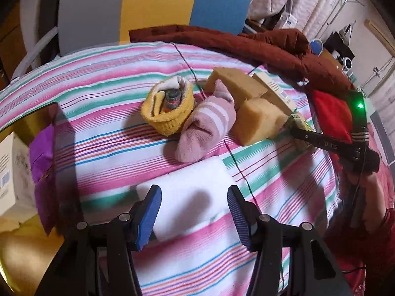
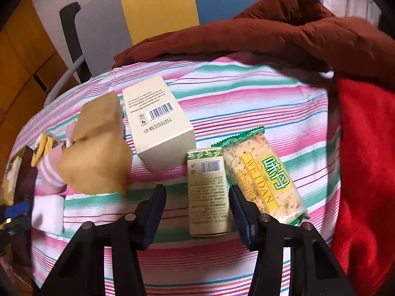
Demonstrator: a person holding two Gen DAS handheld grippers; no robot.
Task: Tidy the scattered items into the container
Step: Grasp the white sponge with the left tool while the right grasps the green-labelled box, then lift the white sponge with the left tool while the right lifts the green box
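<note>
On the striped bed sheet, my left gripper [image 1: 194, 201] is open over a white folded cloth [image 1: 190, 192] that lies between its fingers. Beyond it lie a pink striped sock [image 1: 205, 128], a yellow sock bundle [image 1: 167, 108], two tan sponges [image 1: 256, 120] and a cream box [image 1: 274, 91]. My right gripper [image 2: 197, 202] is open; a small green-topped cream box [image 2: 207, 192] lies between its fingers, beside a WEIDAN cracker packet [image 2: 266, 175]. The larger cream box [image 2: 158, 120] and a sponge [image 2: 98, 157] lie further left. The right gripper also shows in the left wrist view [image 1: 298, 125].
A gold-rimmed container at the far left holds a white box [image 1: 9, 172] and a purple cloth [image 1: 43, 167]. A brown jacket [image 1: 246, 44] lies across the back of the bed, red fabric [image 2: 365, 162] along the right side. A colour-panelled board [image 1: 158, 5] stands behind.
</note>
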